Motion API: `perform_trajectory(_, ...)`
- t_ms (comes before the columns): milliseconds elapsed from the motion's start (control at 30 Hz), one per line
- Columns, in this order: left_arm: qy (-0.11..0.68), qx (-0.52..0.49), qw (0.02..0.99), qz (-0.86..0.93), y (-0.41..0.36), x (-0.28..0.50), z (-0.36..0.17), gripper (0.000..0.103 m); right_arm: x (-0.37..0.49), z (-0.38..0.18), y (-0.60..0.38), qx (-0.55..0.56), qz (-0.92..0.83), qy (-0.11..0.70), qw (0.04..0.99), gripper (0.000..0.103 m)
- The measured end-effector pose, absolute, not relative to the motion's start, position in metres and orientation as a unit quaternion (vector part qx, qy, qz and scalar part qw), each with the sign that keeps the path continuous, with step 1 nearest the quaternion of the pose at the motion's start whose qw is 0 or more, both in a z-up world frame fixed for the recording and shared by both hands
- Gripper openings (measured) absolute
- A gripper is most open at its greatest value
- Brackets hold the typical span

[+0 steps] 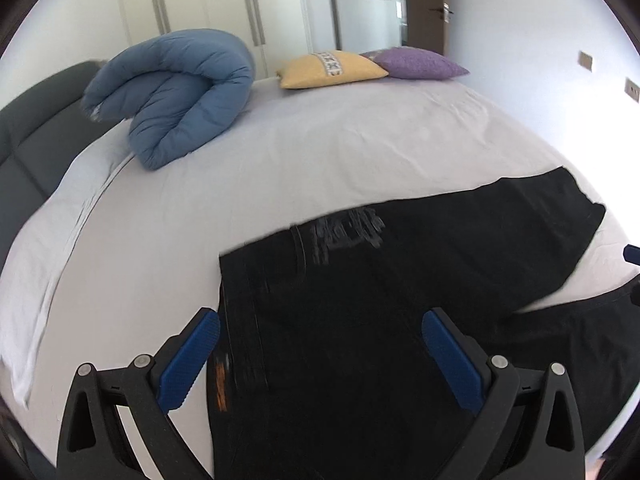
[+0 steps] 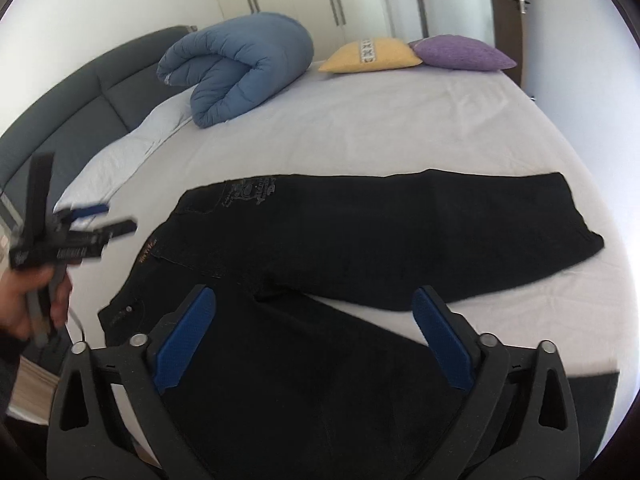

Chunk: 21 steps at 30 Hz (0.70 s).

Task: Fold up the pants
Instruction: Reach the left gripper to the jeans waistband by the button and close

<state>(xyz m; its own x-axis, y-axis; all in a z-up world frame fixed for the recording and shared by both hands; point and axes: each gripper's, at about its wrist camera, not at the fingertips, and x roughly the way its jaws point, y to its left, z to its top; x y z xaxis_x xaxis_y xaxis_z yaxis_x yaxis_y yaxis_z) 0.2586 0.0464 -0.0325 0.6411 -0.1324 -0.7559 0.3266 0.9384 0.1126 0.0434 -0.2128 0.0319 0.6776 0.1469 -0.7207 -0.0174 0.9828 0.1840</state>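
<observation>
Fingers of both the left gripper (image 1: pixel 320 356) and right gripper (image 2: pixel 314 334) are hovering apart, holding nothing, over black pants (image 2: pixel 360 240) lying spread on the bed (image 2: pixel 400 132); pinching only one layer is risking a skewed, bunched fold.

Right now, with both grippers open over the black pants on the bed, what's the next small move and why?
Probably lower the left gripper onto the waistband edge and close on it. The pants lie spread on the white sheet with both legs splayed apart, not yet folded, and neither the left nor the right gripper holds any fabric. Gripping the waist would let one leg be brought over the other.
</observation>
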Motion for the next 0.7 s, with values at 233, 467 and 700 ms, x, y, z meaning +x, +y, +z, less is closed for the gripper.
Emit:
perform_trajectory(233,0.458,0.209,0.834,-0.226,0.028,0.389,-0.073,0.103,0.1,-0.01,-0.215,0.023,0.112,0.43,0.895,0.053)
perform_trajectory(467,0.525,0.253,0.768,-0.265,0.027,0.458,-0.124,0.055,0.137,-0.031,-0.224,0.013,0.183,0.431,0.884,0.053)
perform_trajectory(700,0.58,0.233,0.728,-0.282,0.045,0.48,-0.151,0.06,0.147,-0.036,-0.217,0.003,0.213,0.438,0.874,0.053)
